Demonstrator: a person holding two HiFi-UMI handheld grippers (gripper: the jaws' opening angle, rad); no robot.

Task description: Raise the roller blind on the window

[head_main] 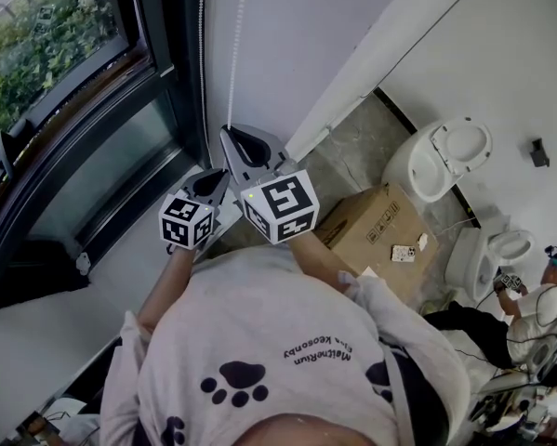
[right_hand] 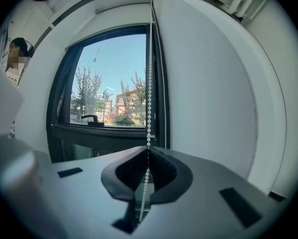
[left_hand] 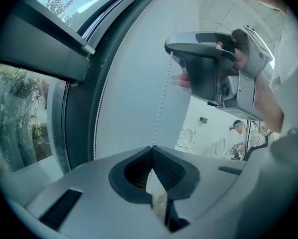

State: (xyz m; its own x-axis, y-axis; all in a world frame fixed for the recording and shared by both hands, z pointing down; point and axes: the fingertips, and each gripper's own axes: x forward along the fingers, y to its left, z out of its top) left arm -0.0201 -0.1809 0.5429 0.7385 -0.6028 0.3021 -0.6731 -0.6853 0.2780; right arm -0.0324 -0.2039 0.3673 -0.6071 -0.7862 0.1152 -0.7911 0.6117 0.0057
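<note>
A white bead chain (head_main: 235, 54) hangs down the white wall beside the dark window frame (head_main: 120, 147); a second strand (head_main: 202, 45) runs closer to the frame. My right gripper (head_main: 230, 130) is shut on the chain, which runs down between its jaws (right_hand: 149, 147). Just below it, my left gripper (head_main: 218, 177) has its jaws shut, and the same strand (left_hand: 161, 101) meets their tips (left_hand: 151, 147). In the left gripper view the right gripper (left_hand: 169, 50) sits higher on that chain. The window glass (right_hand: 114, 83) shows uncovered, with trees and sky outside.
A window handle (right_hand: 91, 118) sits on the lower frame. A cardboard box (head_main: 376, 230) stands on the floor behind me to the right, beside two white toilets (head_main: 445, 156) (head_main: 503, 247). A person (head_main: 538, 305) sits at the far right.
</note>
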